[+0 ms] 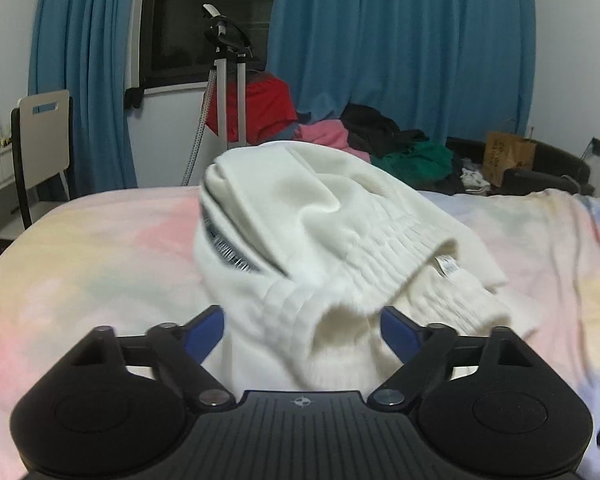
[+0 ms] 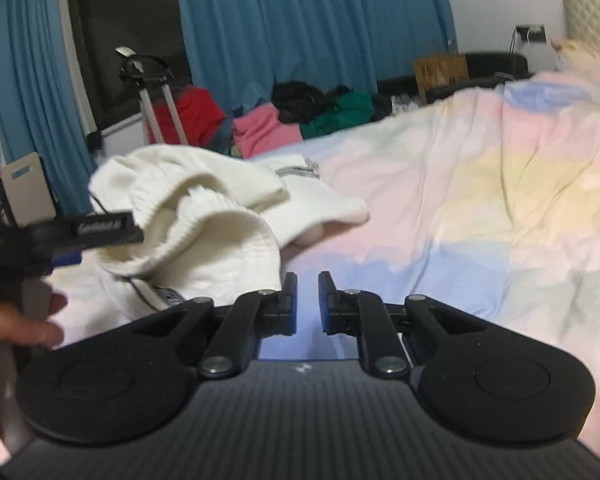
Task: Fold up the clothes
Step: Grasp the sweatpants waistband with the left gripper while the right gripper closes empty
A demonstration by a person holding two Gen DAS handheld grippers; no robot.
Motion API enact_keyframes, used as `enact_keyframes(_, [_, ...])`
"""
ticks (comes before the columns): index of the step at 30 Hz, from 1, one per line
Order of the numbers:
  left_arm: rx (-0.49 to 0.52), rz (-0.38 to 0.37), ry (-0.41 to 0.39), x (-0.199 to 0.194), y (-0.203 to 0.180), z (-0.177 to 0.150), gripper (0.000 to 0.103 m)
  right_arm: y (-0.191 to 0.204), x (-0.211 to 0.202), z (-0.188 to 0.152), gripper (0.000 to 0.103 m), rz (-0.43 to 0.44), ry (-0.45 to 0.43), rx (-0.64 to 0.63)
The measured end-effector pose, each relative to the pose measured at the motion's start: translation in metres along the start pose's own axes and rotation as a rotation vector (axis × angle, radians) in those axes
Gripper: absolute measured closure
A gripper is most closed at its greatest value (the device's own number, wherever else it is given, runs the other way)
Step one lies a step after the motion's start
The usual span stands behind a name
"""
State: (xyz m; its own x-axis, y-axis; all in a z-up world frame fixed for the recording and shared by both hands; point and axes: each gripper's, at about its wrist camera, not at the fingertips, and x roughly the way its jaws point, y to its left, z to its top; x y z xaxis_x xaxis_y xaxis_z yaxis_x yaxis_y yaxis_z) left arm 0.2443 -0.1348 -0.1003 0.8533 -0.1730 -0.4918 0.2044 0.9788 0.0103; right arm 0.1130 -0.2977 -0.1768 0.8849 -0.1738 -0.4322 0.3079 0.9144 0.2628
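- Our left gripper (image 1: 302,330) stood with its blue-padded fingers spread wide. The ribbed cuff of the white garment (image 1: 332,224) bulged into the gap between them, yet neither pad clearly pressed the cloth, so we judged it not clamped.
- Our right gripper (image 2: 307,300) hung over bare bedding with its fingers drawn near together and a narrow slot between them. Nothing lay in that slot.
- The white garment (image 2: 204,216) lay crumpled in a heap on the pastel bedspread (image 2: 480,200), to the left of the right gripper and directly before the left one. A grey-patterned trim showed in its folds.
- We judged the step in hand to be an early one: taking hold of the garment to spread it flat, with no fold yet formed.
- The next move, in our judgement, called for the left fingers to close on the cuff and the right gripper to travel leftward to a second edge.
- Containers: a brown paper bag (image 1: 508,156) stood at the far side of the room; its contents could not be seen. A pile of coloured clothes (image 2: 300,116) lay loose beyond the bed, in no container that we could make out.
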Motion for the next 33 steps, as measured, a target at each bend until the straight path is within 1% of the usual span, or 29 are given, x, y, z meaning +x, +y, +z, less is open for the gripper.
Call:
enact_keyframes(2, [0.031, -0.017, -0.024, 0.008, -0.006, 0.001, 0.038, -0.002, 0.014, -0.003, 0.089, 0.01, 0.007, 0.011])
enact_keyframes(3, [0.051, -0.025, -0.041, 0.009, -0.008, 0.001, 0.04, -0.002, 0.021, -0.004, 0.089, 0.017, 0.01, 0.017])
enact_keyframes(4, [0.065, -0.031, -0.062, 0.007, -0.009, 0.001, 0.045, -0.003, 0.027, -0.006, 0.089, 0.028, 0.013, 0.03])
enact_keyframes(5, [0.07, -0.035, -0.078, 0.003, -0.009, 0.001, 0.053, -0.004, 0.031, -0.008, 0.089, 0.037, 0.014, 0.037])
enact_keyframes(6, [0.071, -0.039, -0.091, 0.0, -0.007, 0.001, 0.057, -0.004, 0.033, -0.009, 0.089, 0.041, 0.017, 0.042])
enact_keyframes(8, [0.083, -0.048, -0.126, -0.013, -0.002, 0.002, 0.068, -0.005, 0.038, -0.012, 0.089, 0.044, 0.027, 0.053])
enact_keyframes(9, [0.09, -0.052, -0.145, -0.02, 0.001, 0.002, 0.069, -0.006, 0.037, -0.012, 0.089, 0.044, 0.027, 0.062])
enact_keyframes(10, [0.092, -0.052, -0.166, -0.028, 0.006, 0.003, 0.073, -0.006, 0.037, -0.012, 0.089, 0.046, 0.023, 0.069])
enact_keyframes(11, [0.092, -0.051, -0.189, -0.037, 0.01, 0.004, 0.079, -0.006, 0.035, -0.011, 0.089, 0.049, 0.015, 0.071])
enact_keyframes(12, [0.086, -0.049, -0.211, -0.047, 0.016, 0.006, 0.081, -0.006, 0.033, -0.011, 0.089, 0.051, 0.004, 0.07])
enact_keyframes(13, [0.078, -0.043, -0.23, -0.059, 0.02, 0.007, 0.088, -0.005, 0.03, -0.01, 0.089, 0.053, -0.008, 0.067])
enact_keyframes(15, [0.061, -0.022, -0.271, -0.084, 0.028, 0.01, 0.095, -0.005, 0.025, -0.007, 0.089, 0.062, -0.03, 0.066])
enact_keyframes(20, [0.022, -0.002, -0.359, -0.146, 0.057, 0.016, 0.096, -0.002, 0.004, 0.001, 0.089, 0.087, -0.094, 0.055])
enact_keyframes(24, [-0.034, 0.025, -0.38, -0.194, 0.094, 0.012, 0.096, 0.004, -0.013, 0.002, 0.089, 0.133, -0.125, 0.028])
enact_keyframes(28, [-0.043, 0.078, -0.37, -0.224, 0.14, -0.005, 0.096, 0.019, -0.026, -0.002, 0.089, 0.185, -0.096, -0.024])
enact_keyframes(30, [-0.065, 0.112, -0.339, -0.224, 0.163, -0.017, 0.096, 0.026, -0.033, -0.005, 0.088, 0.215, -0.074, -0.036])
enact_keyframes(32, [-0.115, 0.138, -0.302, -0.216, 0.188, -0.028, 0.096, 0.031, -0.036, -0.008, 0.088, 0.284, -0.007, -0.01])
enact_keyframes(33, [-0.14, 0.149, -0.288, -0.211, 0.2, -0.034, 0.096, 0.034, -0.037, -0.01, 0.086, 0.325, 0.034, 0.004])
